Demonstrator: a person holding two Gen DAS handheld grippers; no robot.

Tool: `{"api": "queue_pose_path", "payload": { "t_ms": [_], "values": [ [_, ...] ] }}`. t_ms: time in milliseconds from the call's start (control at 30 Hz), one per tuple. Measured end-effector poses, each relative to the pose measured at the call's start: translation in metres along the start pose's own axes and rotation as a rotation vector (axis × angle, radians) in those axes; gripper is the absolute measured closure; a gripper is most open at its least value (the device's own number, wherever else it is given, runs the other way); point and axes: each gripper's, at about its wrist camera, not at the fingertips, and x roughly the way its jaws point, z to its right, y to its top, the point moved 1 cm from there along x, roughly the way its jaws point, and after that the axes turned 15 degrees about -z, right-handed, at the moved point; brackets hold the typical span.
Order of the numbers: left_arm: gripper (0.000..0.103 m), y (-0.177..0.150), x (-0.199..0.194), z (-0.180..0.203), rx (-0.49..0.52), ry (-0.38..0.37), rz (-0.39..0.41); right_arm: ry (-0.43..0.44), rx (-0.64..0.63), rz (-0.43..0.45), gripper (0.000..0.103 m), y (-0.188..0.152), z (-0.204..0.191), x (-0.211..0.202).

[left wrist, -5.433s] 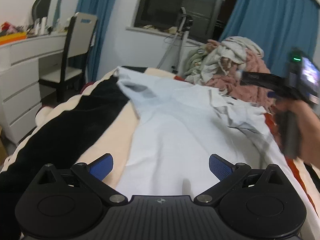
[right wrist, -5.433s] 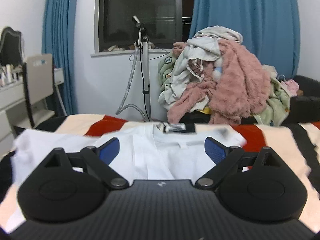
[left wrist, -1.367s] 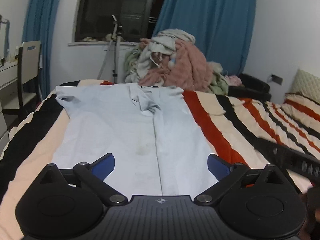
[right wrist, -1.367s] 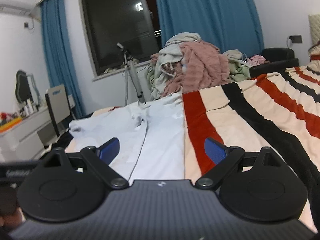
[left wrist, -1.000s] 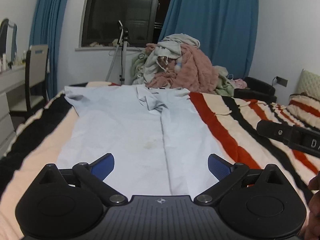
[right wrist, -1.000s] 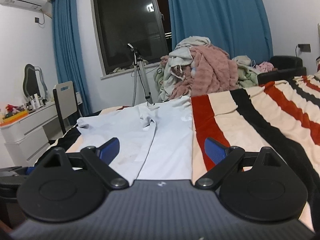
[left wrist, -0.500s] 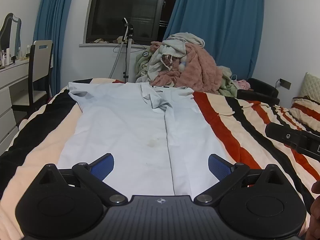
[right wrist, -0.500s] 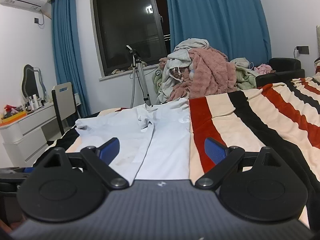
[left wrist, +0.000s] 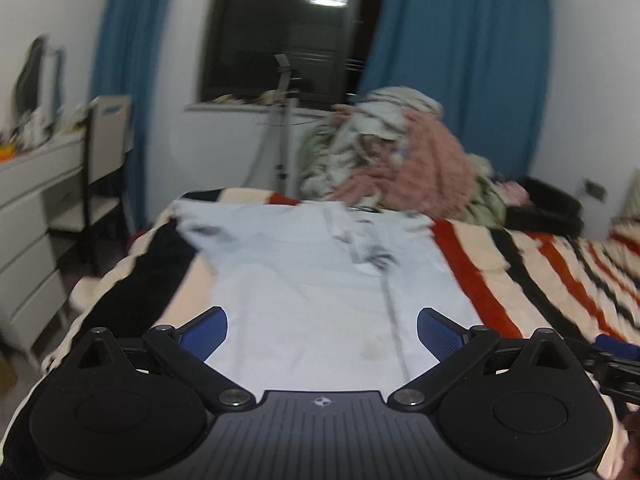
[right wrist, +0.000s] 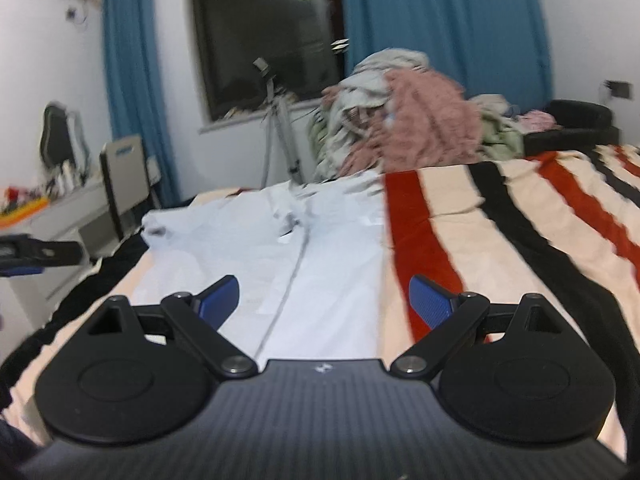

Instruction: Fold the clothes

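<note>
A pale blue button shirt [left wrist: 312, 280] lies spread flat on the striped bed, collar at the far end, hem nearest me; it also shows in the right wrist view [right wrist: 320, 248]. My left gripper [left wrist: 322, 332] is open and empty, hovering over the shirt's hem near its left half. My right gripper [right wrist: 324, 300] is open and empty, over the hem near the shirt's right edge. The right gripper's tip shows at the right edge of the left wrist view [left wrist: 612, 350], and the left gripper's tip shows at the left of the right wrist view [right wrist: 36, 256].
A striped red, black and cream blanket [right wrist: 520, 232] covers the bed. A big pile of clothes [left wrist: 396, 160] sits at the far end. A tripod stand [left wrist: 284, 128], a chair [left wrist: 104, 148] and a white dresser [left wrist: 28, 216] stand at the left.
Both grippers have tilted down and moved closer to the shirt's hem; both views are blurred by motion. The left view has swung left. Both stay open.
</note>
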Motion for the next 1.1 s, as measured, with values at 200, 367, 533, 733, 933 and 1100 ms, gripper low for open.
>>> {"api": "queue_pose_path", "payload": {
  "t_ms": [200,367,533,733,933,1100],
  "values": [
    [0.0,0.006,-0.003,-0.056,-0.023,0.098,0.037,0.113,-0.154,-0.102,0.01,0.058,-0.08,0.112],
    [0.0,0.008,0.011,-0.111,-0.178,0.14,0.073,0.263,-0.247,-0.167,0.028,0.089,-0.172,0.232],
    [0.0,0.01,0.035,-0.143,-0.275,0.189,0.089,0.26,-0.372,-0.177,0.032,0.109,-0.263,0.33],
    [0.0,0.012,0.066,-0.165,-0.38,0.266,0.094,0.173,-0.475,-0.122,0.032,0.135,-0.324,0.406],
    [0.0,0.011,0.078,-0.171,-0.423,0.327,0.084,0.08,-0.39,-0.131,0.096,0.174,-0.323,0.441],
    [0.0,0.009,0.079,-0.157,-0.395,0.315,0.084,0.108,-0.291,0.031,0.097,0.205,-0.278,0.394]
  ]
}}
